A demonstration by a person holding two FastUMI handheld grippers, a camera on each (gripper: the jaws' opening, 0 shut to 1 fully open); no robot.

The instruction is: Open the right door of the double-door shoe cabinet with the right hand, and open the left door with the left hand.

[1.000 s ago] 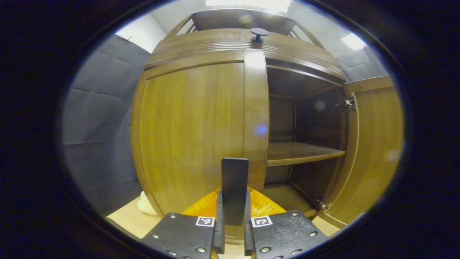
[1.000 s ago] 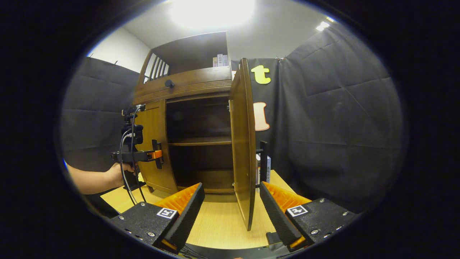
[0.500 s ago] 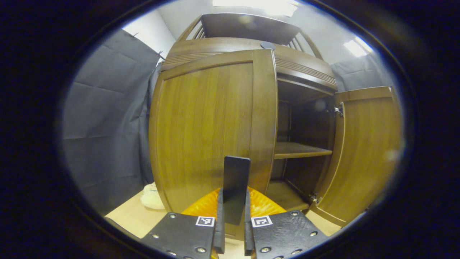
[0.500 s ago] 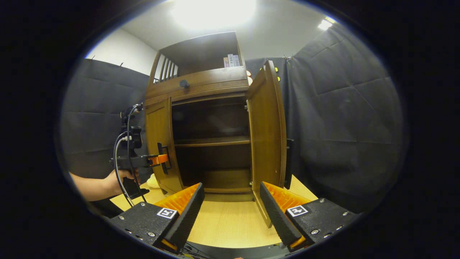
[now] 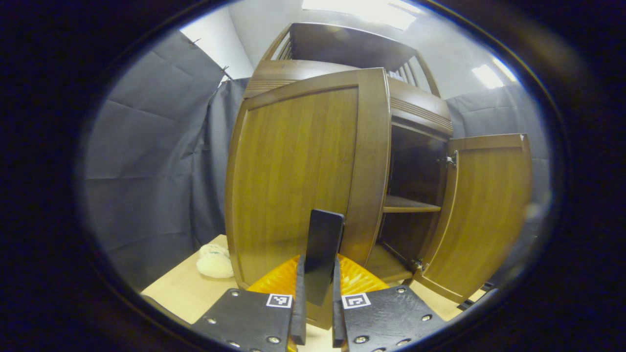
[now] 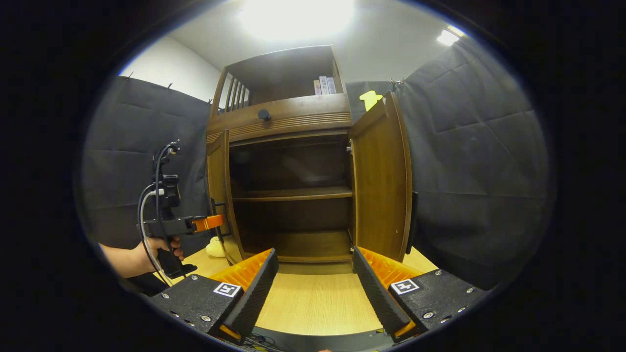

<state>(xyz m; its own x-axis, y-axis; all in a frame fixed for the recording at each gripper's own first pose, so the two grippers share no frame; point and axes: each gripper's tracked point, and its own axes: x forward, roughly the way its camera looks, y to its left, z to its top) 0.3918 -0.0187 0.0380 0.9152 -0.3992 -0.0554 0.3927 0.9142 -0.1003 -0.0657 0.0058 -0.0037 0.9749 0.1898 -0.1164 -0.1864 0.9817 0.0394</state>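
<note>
The shoe cabinet (image 6: 288, 195) stands on the pale wooden tabletop (image 6: 313, 303) against the dark quilted cloth wall, straight ahead of my right gripper (image 6: 315, 281). It is warm brown wood with a smooth, faintly glossy grain, a ribbed moulding along the top, a small round dark knob (image 6: 264, 115) above the doors and an open railed shelf on top with a few books (image 6: 324, 85). Inside I see 1 flat shelf board (image 6: 293, 193) crossing a dark interior.

Both doors are swung out. The right door (image 6: 381, 181) stands wide, its inner face turned to me, with a dark handle (image 6: 413, 215) peeking past its outer edge. The left door (image 5: 298, 171) is open partway; in my left gripper view its framed flat panel is close in front.

My left gripper (image 5: 318, 313) is pinched on the left door's handle (image 5: 323, 249), a flat dark upright bar, with both fingers pressed against its sides. In the right gripper view I see that gripper at the door's edge, held by my hand (image 6: 156, 247).

My right gripper is spread wide, holding and touching nothing, just short of the cabinet's base.

A soft cream-coloured lump (image 5: 214, 260) lies on the table beside the cabinet's left side.
</note>
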